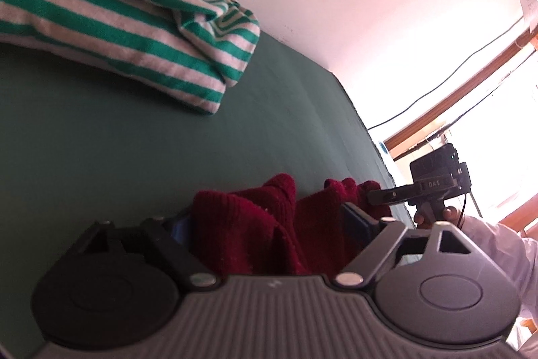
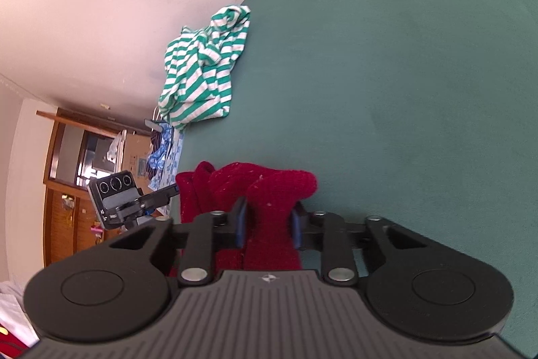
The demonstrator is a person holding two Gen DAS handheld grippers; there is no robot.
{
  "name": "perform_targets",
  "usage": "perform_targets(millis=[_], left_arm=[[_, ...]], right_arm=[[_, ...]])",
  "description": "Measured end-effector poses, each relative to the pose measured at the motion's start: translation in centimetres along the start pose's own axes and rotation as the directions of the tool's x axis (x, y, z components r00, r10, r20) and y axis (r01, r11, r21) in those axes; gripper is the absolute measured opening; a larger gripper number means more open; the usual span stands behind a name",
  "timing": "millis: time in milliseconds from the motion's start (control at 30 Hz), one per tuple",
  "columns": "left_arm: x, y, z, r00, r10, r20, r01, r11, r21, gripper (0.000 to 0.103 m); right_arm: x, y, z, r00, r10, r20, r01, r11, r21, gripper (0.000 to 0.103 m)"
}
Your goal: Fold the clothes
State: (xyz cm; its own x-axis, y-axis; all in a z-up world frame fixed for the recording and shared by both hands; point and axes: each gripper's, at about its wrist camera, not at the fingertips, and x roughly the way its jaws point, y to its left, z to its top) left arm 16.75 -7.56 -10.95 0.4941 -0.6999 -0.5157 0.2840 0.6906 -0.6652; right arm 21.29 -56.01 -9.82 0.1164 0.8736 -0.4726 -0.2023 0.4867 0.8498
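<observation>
A dark red knit garment (image 1: 255,234) lies bunched at the near edge of the green surface (image 1: 134,140). My left gripper (image 1: 265,221) is open, its fingers wide on either side of a loose bunch of this cloth. In the right wrist view the same red garment (image 2: 269,190) is pinched between two blue pads (image 2: 239,221), so my right gripper (image 2: 268,221) is shut on it. Each gripper appears in the other's view: the right gripper (image 1: 380,195) grips the cloth's right end, and the left gripper (image 2: 168,190) reaches its left end.
A green-and-white striped garment (image 1: 127,22) lies crumpled at the far side of the surface, against the pale wall (image 2: 101,5). A hand (image 1: 447,214) and white sleeve (image 1: 497,244) hold the right gripper. Wooden furniture (image 2: 60,157) and a cardboard box stand beyond the surface's edge.
</observation>
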Motion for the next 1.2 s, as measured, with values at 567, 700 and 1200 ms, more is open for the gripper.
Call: perform_targets(millis=[567, 700, 1200], left_arm=[[-0.9, 0.1, -0.2, 0.998, 0.018, 0.052, -0.017, 1.000, -0.012, 0.076], [-1.6, 2.5, -0.7, 0.995, 0.042, 0.086, -0.032, 0.992, -0.119, 0.024], [-1.7, 2.6, -0.2, 0.995, 0.051, 0.085, -0.042, 0.995, -0.094, 0.023]], right_arm=[[-0.2, 0.1, -0.6, 1.000, -0.008, 0.027, 0.008, 1.000, -0.004, 0.022], [-0.2, 0.3, -1.0, 0.998, -0.016, 0.053, 0.016, 1.000, -0.007, 0.023], [0.5, 0.6, -0.9, 1.000, 0.010, 0.015, -0.010, 1.000, 0.004, 0.027]])
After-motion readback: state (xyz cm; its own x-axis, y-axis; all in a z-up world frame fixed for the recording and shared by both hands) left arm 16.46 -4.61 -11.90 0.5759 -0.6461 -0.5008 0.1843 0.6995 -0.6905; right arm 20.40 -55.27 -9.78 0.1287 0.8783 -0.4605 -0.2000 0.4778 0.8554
